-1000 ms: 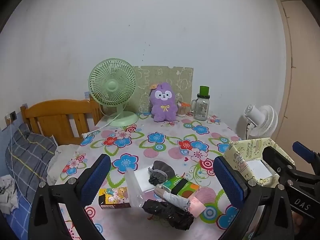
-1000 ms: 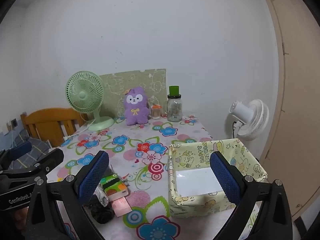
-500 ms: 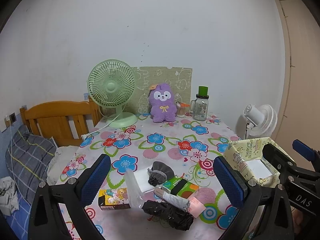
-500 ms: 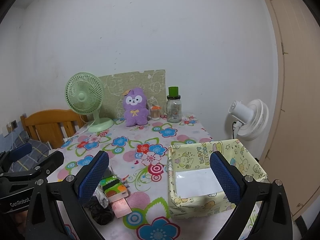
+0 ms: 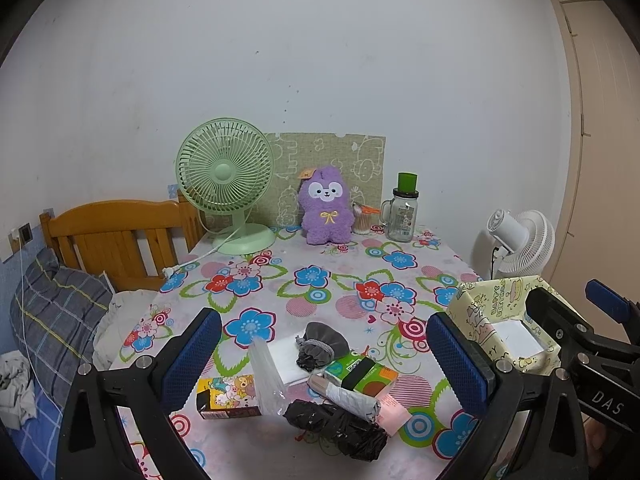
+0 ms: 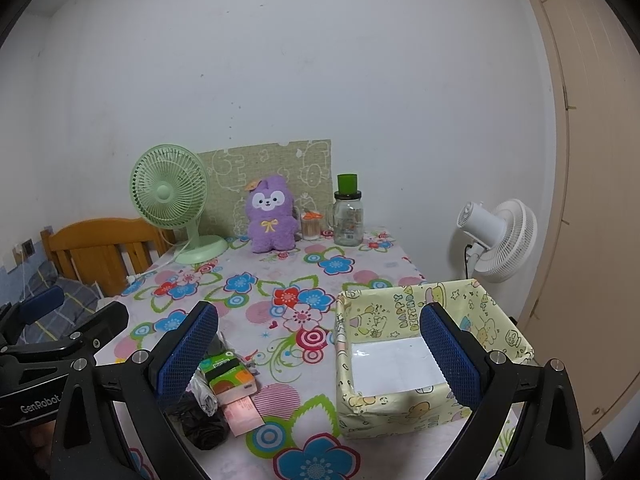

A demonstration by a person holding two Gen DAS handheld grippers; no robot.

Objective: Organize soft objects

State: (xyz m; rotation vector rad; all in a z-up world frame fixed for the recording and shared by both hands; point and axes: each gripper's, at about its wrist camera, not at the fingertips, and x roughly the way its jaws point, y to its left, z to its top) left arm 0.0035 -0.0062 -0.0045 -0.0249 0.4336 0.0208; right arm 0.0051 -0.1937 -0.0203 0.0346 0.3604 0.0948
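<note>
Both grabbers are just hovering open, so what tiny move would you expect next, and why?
Probably the left hand-held gripper dips toward the grey pouch, which lies loose atop the pile between its open jaws. The yellow box beside it holds no objects.

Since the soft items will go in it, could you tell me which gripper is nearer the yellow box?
Right. The right gripper frames the yellow box; the left gripper sits over the clutter beside it.

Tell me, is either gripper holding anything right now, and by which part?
Nothing is held. The left gripper and the right gripper are both open and empty above the flowered tablecloth.
</note>
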